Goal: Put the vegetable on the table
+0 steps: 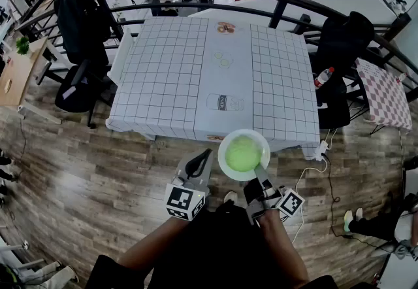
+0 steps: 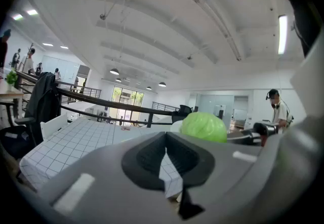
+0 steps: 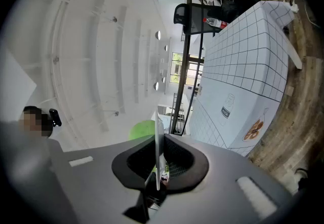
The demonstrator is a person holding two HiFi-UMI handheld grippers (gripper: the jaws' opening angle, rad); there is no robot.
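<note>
A person at the near edge of a table point(image 1: 163, 72) covered in checked cloth carries a round green vegetable point(image 1: 243, 153) on a white plate point(image 1: 225, 139). This looks like the carrying step, with delivery not yet made. The plate hangs in the air at the table's front edge, partly over the cloth and partly over the wooden floor point(image 1: 98, 176). The right gripper point(image 1: 259, 171) is clamped on the plate's near rim, and its own view shows that rim edge-on between the 2 jaws with the vegetable just beyond. That gripper is rolled onto its side, so 1 jaw lies above the rim and 1 below, holding the plate roughly level. The left gripper point(image 1: 204, 157) has its jaws together on nothing and points forward beside the plate, near it but apart. Both forearms extend forward from the body. The next move likely calls for reaching further over the cloth and lowering the plate flat onto it. With only 1 pinch on the rim, any tilt could roll the vegetable off.
</note>
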